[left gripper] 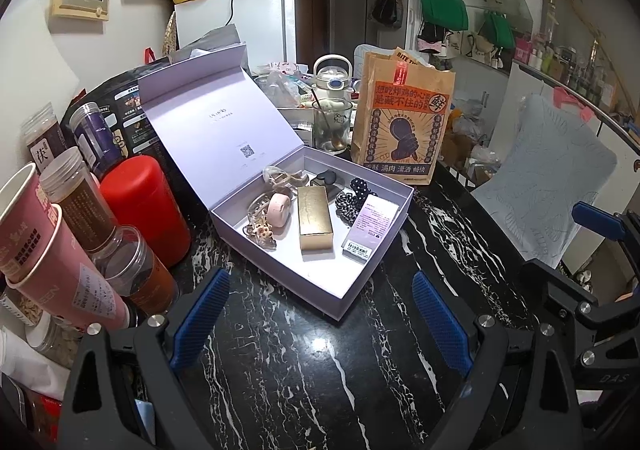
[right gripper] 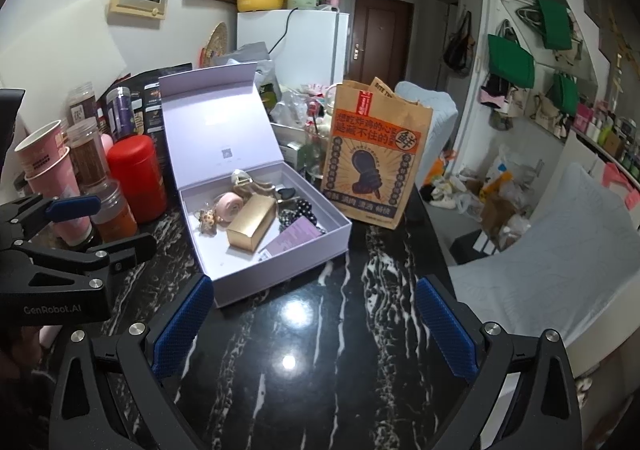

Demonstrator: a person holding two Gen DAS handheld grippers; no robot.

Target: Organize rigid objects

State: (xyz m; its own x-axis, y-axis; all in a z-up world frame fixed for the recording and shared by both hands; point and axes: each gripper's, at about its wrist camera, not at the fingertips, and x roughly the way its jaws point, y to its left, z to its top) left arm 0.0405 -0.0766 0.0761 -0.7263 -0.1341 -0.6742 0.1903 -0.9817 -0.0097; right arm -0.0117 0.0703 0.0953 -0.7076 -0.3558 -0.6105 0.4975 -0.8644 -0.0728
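1. Left gripper (left gripper: 320, 314): fingers apart, holding nothing, above the black table (left gripper: 304, 370).
2. Right gripper (right gripper: 316, 324): fingers apart, empty.
3. Gold box (left gripper: 315, 223) lies inside the open lilac box (left gripper: 340, 290).

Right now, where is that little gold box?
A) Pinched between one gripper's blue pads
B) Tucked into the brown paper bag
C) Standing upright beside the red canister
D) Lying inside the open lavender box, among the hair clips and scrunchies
D: the gold box lies flat inside the open lavender box, between the pink round case and the purple card, and neither gripper holds anything.
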